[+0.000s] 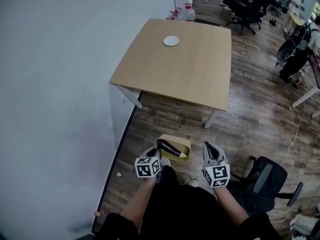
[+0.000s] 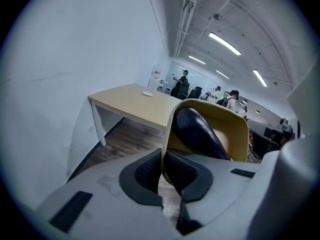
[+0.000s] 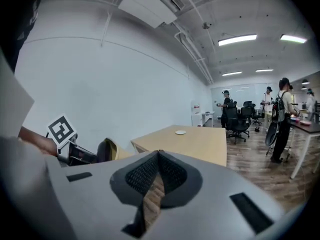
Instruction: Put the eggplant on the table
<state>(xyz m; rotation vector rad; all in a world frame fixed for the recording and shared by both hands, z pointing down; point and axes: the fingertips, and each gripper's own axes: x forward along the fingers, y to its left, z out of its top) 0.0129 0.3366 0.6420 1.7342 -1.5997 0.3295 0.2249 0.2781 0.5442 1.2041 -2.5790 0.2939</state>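
A dark purple eggplant [image 1: 170, 147] lies in a yellow basket [image 1: 181, 143] held above the wooden floor, short of the table [image 1: 200, 79]. My left gripper [image 1: 160, 154] is shut on the basket's rim. In the left gripper view the pads pinch the yellow wall [image 2: 235, 129], and the eggplant [image 2: 200, 131] rests inside just beyond them. My right gripper [image 1: 210, 148] hangs to the right of the basket, shut and with nothing in it. The right gripper view shows its closed jaws [image 3: 158, 154] and the basket [image 3: 111, 149] off to the left.
The light wooden table [image 2: 135, 104] bears a small white disc [image 1: 171, 41]. A white wall runs along the left. A black office chair [image 1: 265, 179] stands close on my right. More chairs [image 1: 245, 4] and several people [image 3: 280, 109] are farther back.
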